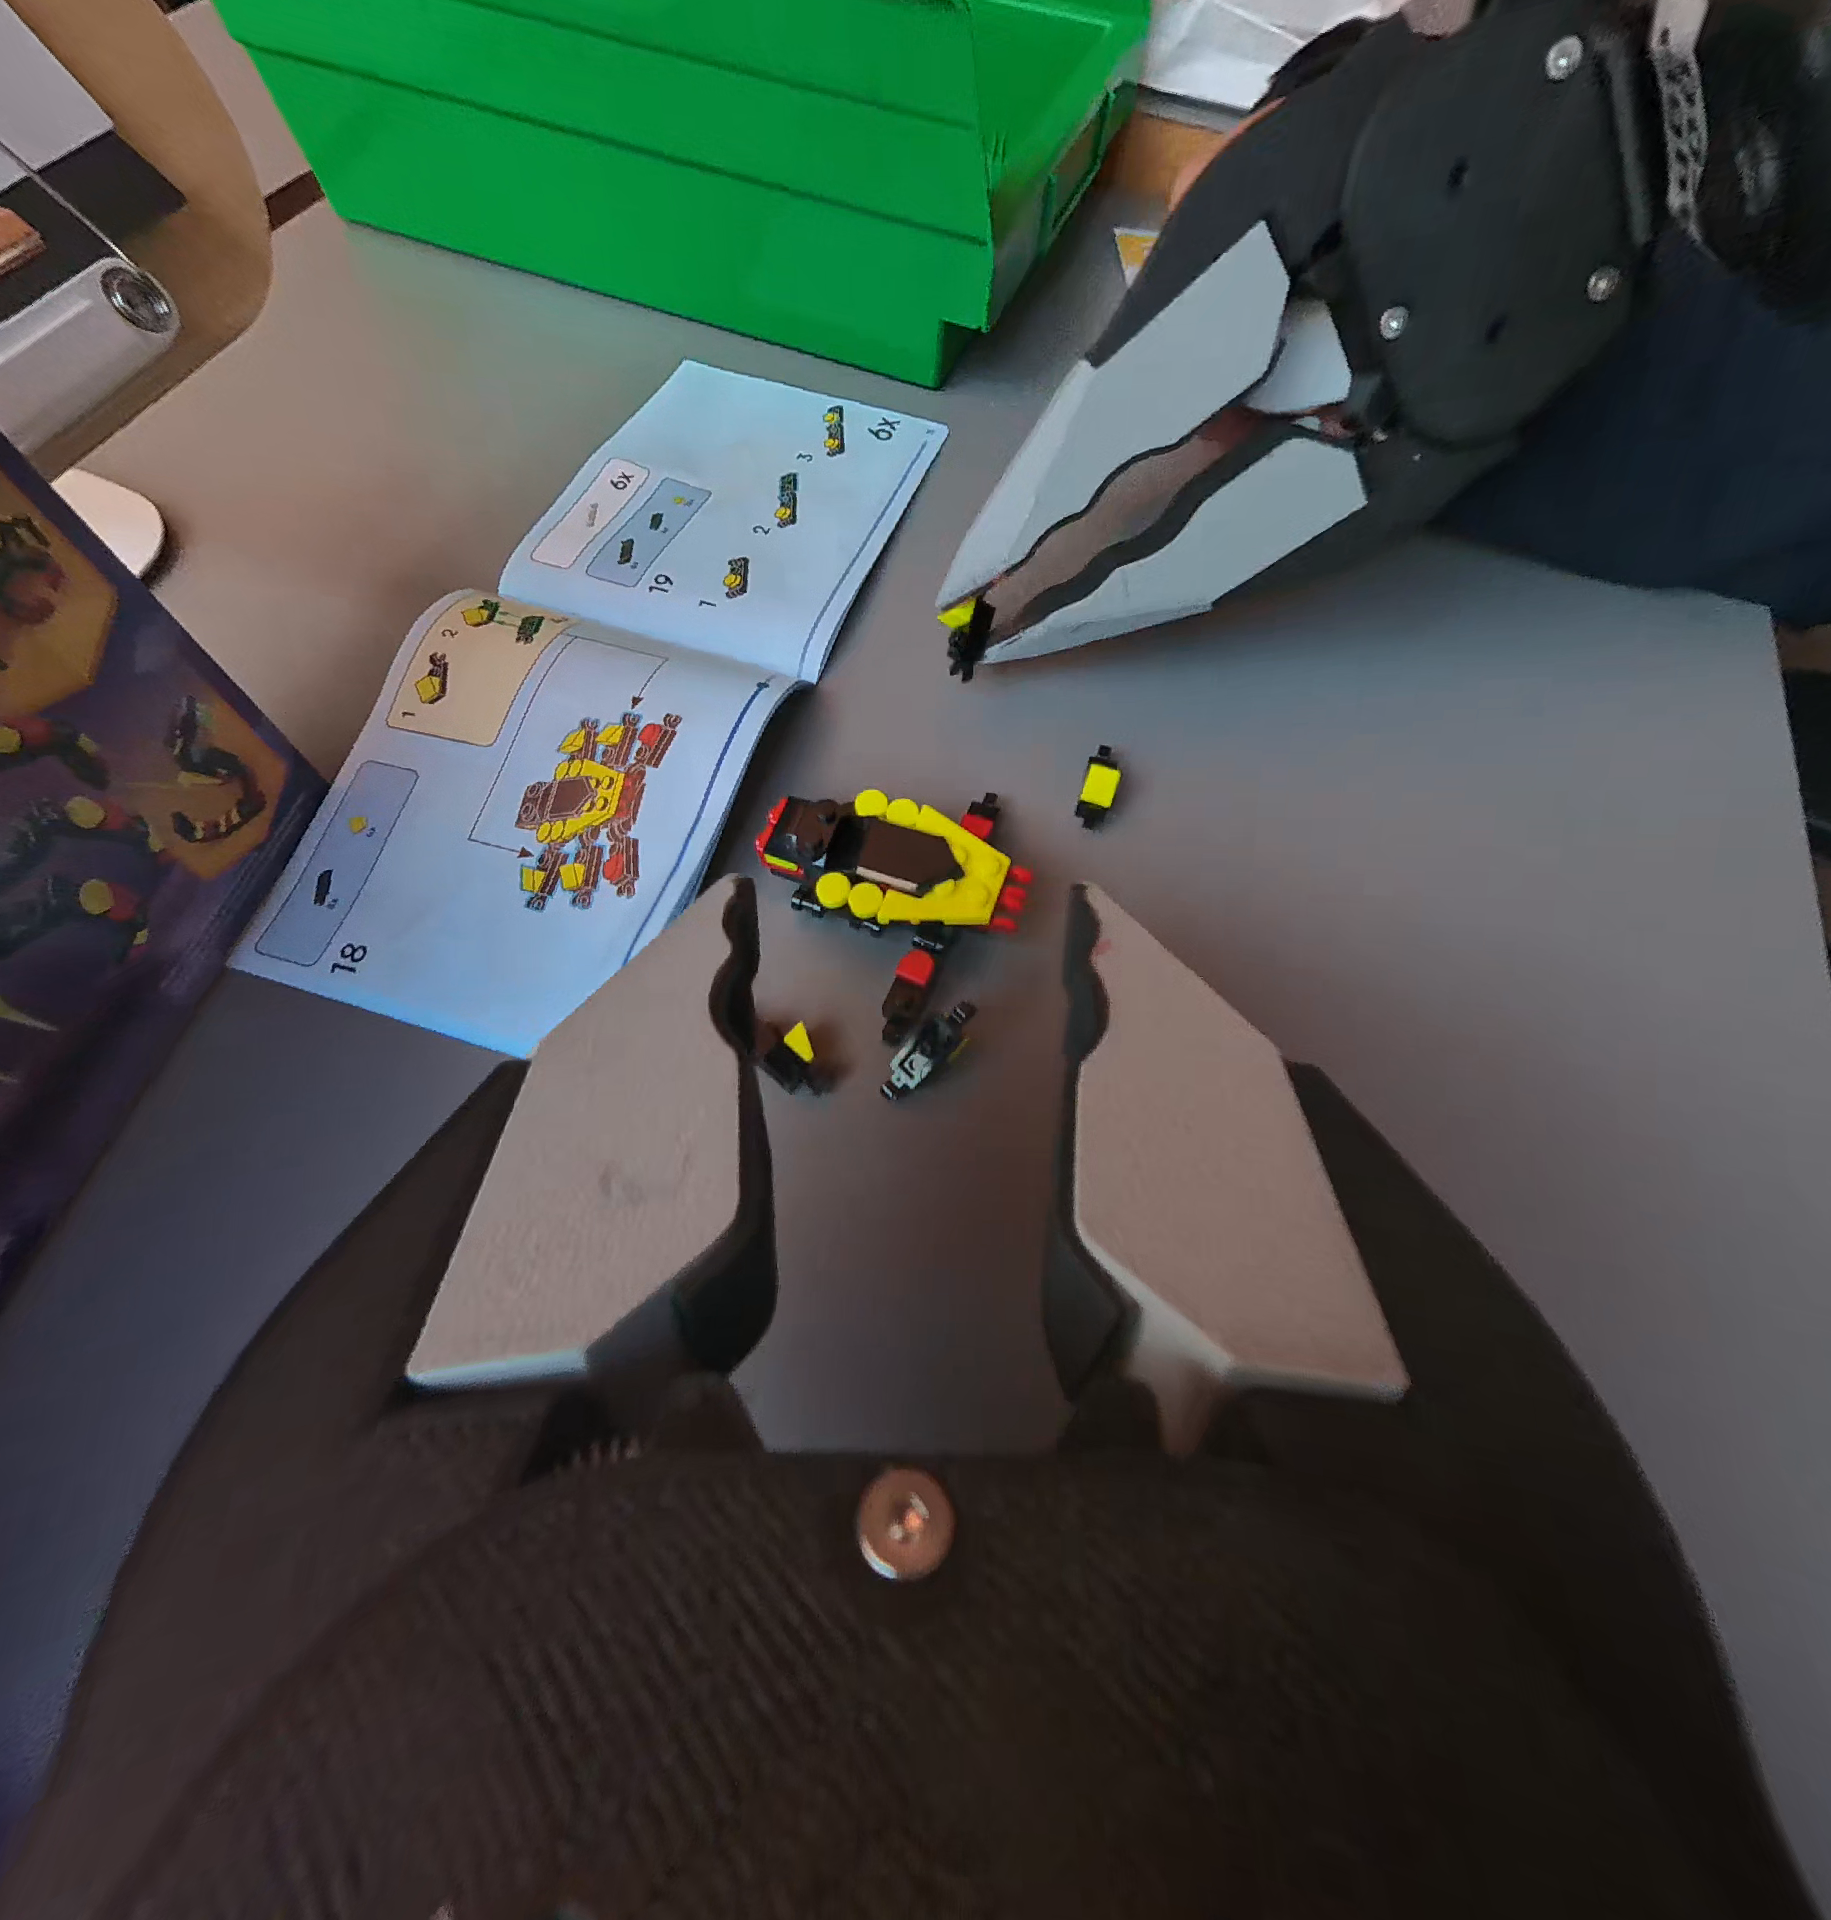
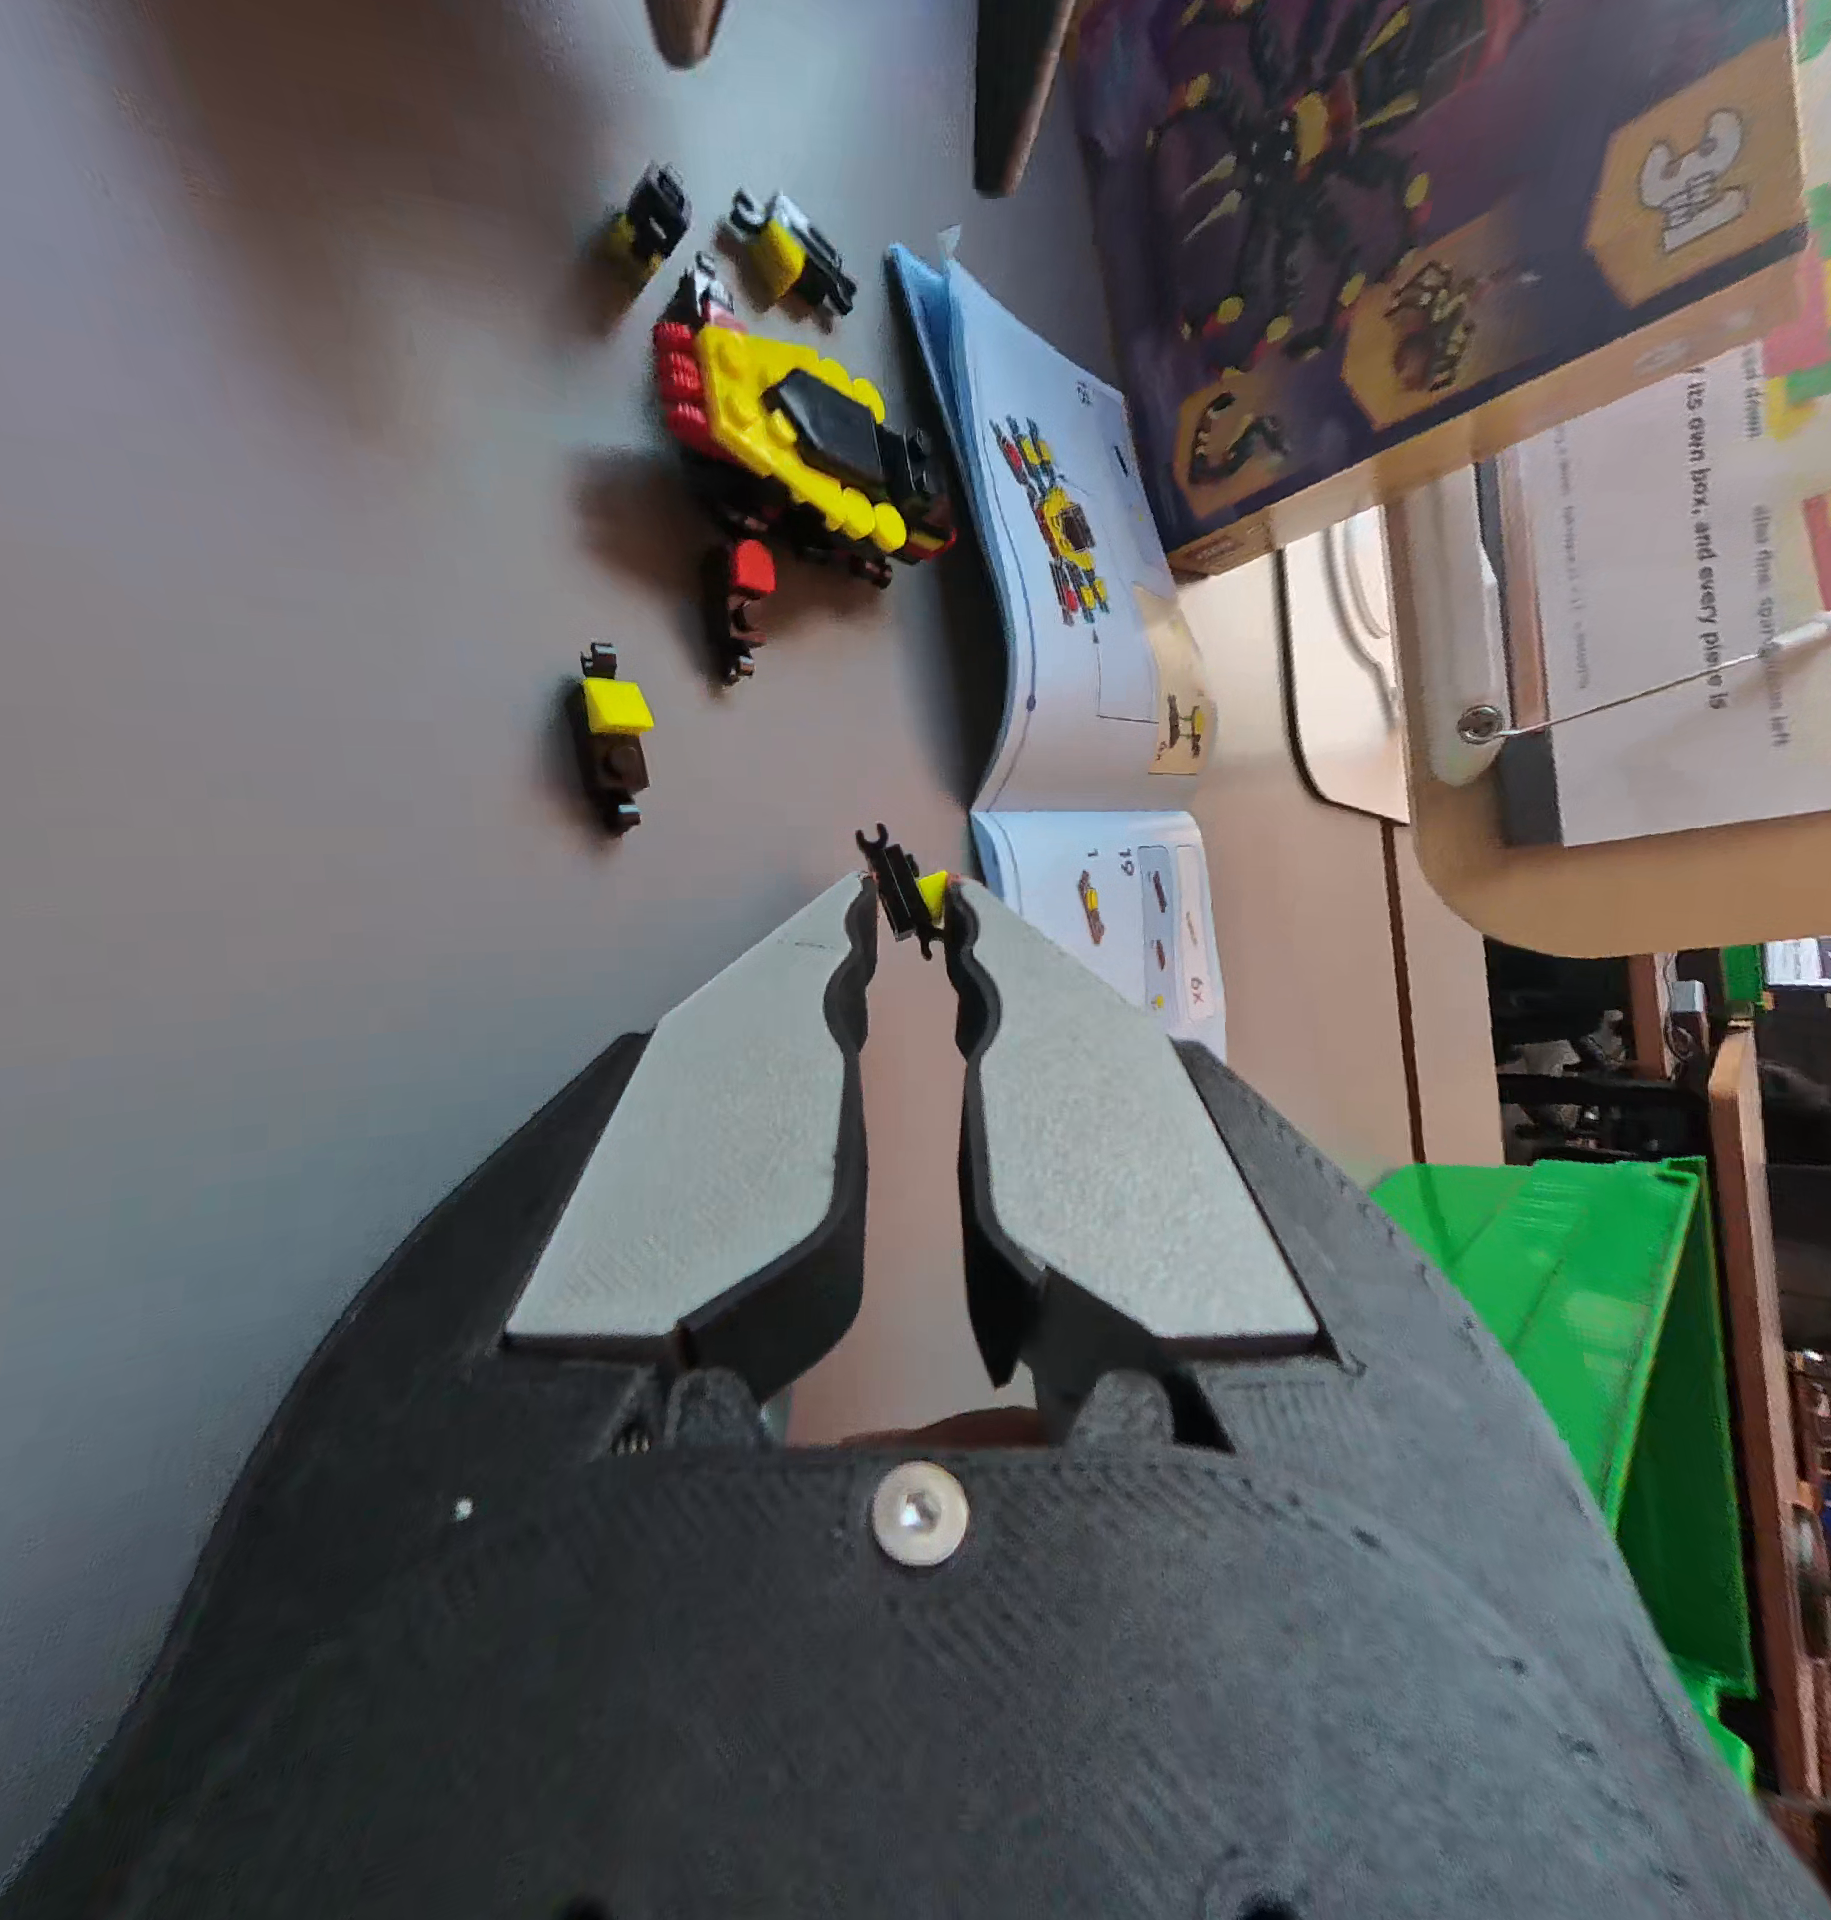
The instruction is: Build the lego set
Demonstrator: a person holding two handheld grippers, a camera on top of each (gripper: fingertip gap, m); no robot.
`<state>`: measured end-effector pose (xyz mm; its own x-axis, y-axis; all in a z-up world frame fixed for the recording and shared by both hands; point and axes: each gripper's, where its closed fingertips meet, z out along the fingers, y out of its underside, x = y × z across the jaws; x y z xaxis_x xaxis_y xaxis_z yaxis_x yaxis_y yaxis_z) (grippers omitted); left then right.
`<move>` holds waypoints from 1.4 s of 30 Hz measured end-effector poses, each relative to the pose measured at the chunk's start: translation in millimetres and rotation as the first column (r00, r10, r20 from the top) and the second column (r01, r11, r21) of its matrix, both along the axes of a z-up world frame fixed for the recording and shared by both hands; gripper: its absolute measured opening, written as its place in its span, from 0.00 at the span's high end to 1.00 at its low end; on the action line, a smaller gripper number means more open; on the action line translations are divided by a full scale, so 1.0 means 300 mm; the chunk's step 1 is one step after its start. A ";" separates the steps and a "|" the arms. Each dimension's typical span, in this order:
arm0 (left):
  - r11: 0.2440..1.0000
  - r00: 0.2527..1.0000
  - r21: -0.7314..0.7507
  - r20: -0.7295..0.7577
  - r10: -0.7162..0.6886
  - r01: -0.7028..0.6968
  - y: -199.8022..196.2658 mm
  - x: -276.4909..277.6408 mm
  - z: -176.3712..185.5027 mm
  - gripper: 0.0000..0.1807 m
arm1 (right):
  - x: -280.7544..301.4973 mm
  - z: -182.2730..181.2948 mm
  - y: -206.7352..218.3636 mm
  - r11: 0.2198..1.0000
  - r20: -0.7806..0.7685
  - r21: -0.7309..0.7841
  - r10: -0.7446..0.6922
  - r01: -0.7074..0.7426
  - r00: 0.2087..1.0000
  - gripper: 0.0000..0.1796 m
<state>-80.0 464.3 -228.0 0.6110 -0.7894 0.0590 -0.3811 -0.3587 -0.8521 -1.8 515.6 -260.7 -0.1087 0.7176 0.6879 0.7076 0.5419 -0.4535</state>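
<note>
The part-built lego model [image 1: 890, 857], yellow, black and red, lies on the grey table; it also shows in the right wrist view [image 2: 797, 436]. My left gripper [image 1: 911, 891] is open and empty, above the table just in front of the model. Its fingertips [image 2: 1015, 104] show at the top of the right wrist view. My right gripper [image 2: 911, 891] is shut on a small black and yellow leg piece [image 2: 903, 896] and holds it off the table. It shows beyond the model in the left wrist view [image 1: 971, 636]. Loose leg pieces [image 1: 1098, 787] [image 1: 797, 1055] [image 1: 926, 1049] lie around the model.
An open instruction booklet [image 1: 578, 727] lies left of the model, and a purple set box [image 1: 59, 831] stands beside it. A green bin [image 1: 682, 156] stands at the back. The table's edge [image 1: 1784, 727] runs along the right. The grippers' ends are close to 11 centimeters from one another.
</note>
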 end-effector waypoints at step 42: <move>0.998 0.986 0.051 0.160 -0.044 0.036 -0.069 0.051 0.059 0.87 | -0.168 0.209 -0.152 0.943 -0.278 0.332 0.096 0.002 0.956 0.94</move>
<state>-64.7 443.6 -210.2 0.5642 -0.8174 0.1162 -0.2504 -0.3035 -0.9193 -52.1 470.1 -197.9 0.0995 0.4483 0.8883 0.5442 0.7229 -0.4258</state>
